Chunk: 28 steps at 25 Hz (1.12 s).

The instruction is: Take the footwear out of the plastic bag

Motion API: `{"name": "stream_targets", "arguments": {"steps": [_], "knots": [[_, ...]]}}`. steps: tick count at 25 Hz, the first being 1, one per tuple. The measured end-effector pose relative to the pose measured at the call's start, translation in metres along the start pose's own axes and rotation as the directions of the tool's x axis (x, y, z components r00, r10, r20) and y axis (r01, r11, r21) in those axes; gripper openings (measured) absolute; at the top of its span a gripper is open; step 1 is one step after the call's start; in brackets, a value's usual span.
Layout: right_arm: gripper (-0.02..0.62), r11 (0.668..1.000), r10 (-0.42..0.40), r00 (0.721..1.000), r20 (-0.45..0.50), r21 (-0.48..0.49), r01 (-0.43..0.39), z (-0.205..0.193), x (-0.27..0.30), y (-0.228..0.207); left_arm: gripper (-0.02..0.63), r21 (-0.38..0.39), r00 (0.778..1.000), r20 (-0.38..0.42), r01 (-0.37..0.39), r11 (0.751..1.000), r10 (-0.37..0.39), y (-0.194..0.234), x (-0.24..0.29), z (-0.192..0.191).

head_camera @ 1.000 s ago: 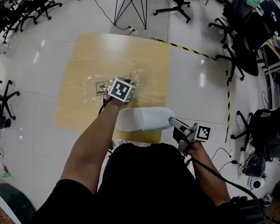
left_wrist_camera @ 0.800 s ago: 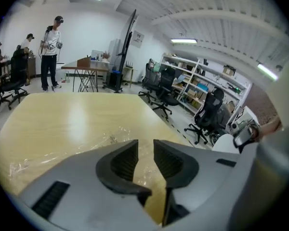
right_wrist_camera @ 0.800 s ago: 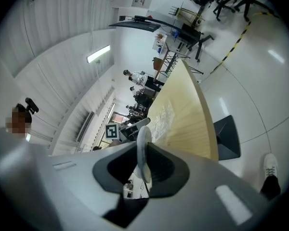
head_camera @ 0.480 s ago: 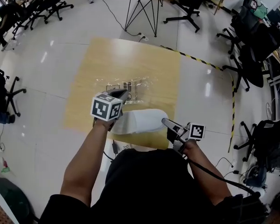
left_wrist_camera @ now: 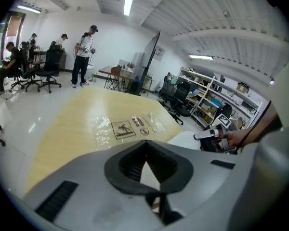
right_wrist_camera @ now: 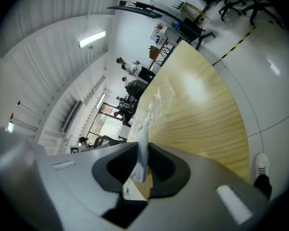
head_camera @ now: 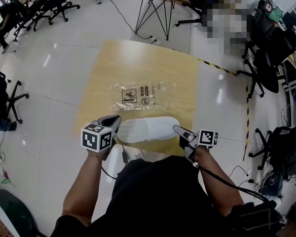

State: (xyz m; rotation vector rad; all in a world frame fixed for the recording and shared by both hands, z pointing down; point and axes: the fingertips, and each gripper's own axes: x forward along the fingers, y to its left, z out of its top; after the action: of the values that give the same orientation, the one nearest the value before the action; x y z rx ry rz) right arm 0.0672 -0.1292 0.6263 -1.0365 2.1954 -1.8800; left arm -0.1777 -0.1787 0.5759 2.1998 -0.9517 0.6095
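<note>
One slipper (head_camera: 147,129), near. One bag (head_camera: 142,94), farther off. One wood board (head_camera: 108,63). Two grippers: left gripper (head_camera: 116,119), right gripper (head_camera: 177,129).

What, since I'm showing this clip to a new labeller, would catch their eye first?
The white slipper at the wooden table's near edge, pinched at one end by the right gripper, with the left gripper shut on its other end. Just beyond it, the clear plastic bag lies flat and empty, its printed warning symbols facing up.
</note>
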Motion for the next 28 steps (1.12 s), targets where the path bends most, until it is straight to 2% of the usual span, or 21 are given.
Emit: {"name": "stream_targets", "arguments": {"steps": [3,5,7,8,11,12,13,15,16,18,22,24,26,28], "knots": [[0.089,0.989,-0.136,0.991,0.008,-0.056,0.136,0.002,0.000,-0.014,0.006,0.010,0.999,-0.026,0.030,0.999,-0.030,-0.005,0.004,-0.012],[0.138,0.963,-0.234,0.972,-0.009,-0.143,0.230,0.002,0.001,-0.018,0.006,0.019,0.998,-0.028,0.052,0.998,-0.051,-0.012,0.005,-0.016],[0.215,0.916,-0.326,0.945,-0.033,-0.256,0.308,0.001,0.001,-0.019,0.006,0.035,0.997,-0.028,0.067,0.997,-0.066,-0.021,0.004,-0.020],[0.224,0.888,-0.370,0.928,-0.037,-0.309,0.341,0.003,0.000,-0.020,0.006,0.043,0.997,-0.027,0.069,0.997,-0.068,-0.024,0.003,-0.022],[0.208,0.791,-0.494,0.869,-0.024,-0.428,0.438,0.006,-0.013,-0.025,0.008,0.038,0.999,-0.006,0.043,0.998,-0.043,-0.028,-0.012,-0.028],[0.193,0.770,-0.514,0.858,-0.015,-0.449,0.453,0.006,-0.021,-0.024,0.006,0.020,1.000,0.007,0.027,0.999,-0.027,-0.029,-0.019,-0.031],[0.184,0.762,-0.515,0.857,-0.007,-0.460,0.455,0.005,-0.028,-0.020,0.006,-0.001,1.000,0.021,0.011,1.000,-0.011,-0.030,-0.027,-0.035],[0.160,0.767,-0.484,0.875,0.003,-0.479,0.426,-0.002,-0.045,-0.008,0.006,-0.031,0.999,0.040,-0.018,0.999,0.019,-0.036,-0.042,-0.044],[0.121,0.770,-0.461,0.887,0.005,-0.494,0.403,-0.007,-0.054,0.000,0.006,-0.039,0.998,0.045,-0.031,0.999,0.033,-0.040,-0.050,-0.049],[0.002,0.771,-0.408,0.913,0.001,-0.535,0.345,-0.020,-0.074,0.021,0.006,-0.052,0.997,0.060,-0.053,0.997,0.056,-0.053,-0.063,-0.057],[0.002,0.773,-0.284,0.958,-0.022,-0.596,0.216,-0.051,-0.126,0.062,0.006,-0.101,0.991,0.113,-0.061,0.993,0.073,-0.103,-0.074,-0.073],[0.002,0.771,-0.223,0.974,-0.047,-0.619,0.147,-0.072,-0.153,0.075,0.006,-0.089,0.989,0.121,-0.073,0.993,0.084,-0.135,-0.074,-0.085],[0.002,0.755,-0.205,0.971,-0.123,-0.651,0.077,-0.107,-0.177,0.071,0.006,-0.065,0.988,0.128,-0.077,0.995,0.085,-0.172,-0.074,-0.099],[0.002,0.741,-0.231,0.957,-0.178,-0.670,0.054,-0.140,-0.199,0.052,0.006,-0.045,0.988,0.140,-0.063,0.997,0.069,-0.209,-0.076,-0.114]]}}
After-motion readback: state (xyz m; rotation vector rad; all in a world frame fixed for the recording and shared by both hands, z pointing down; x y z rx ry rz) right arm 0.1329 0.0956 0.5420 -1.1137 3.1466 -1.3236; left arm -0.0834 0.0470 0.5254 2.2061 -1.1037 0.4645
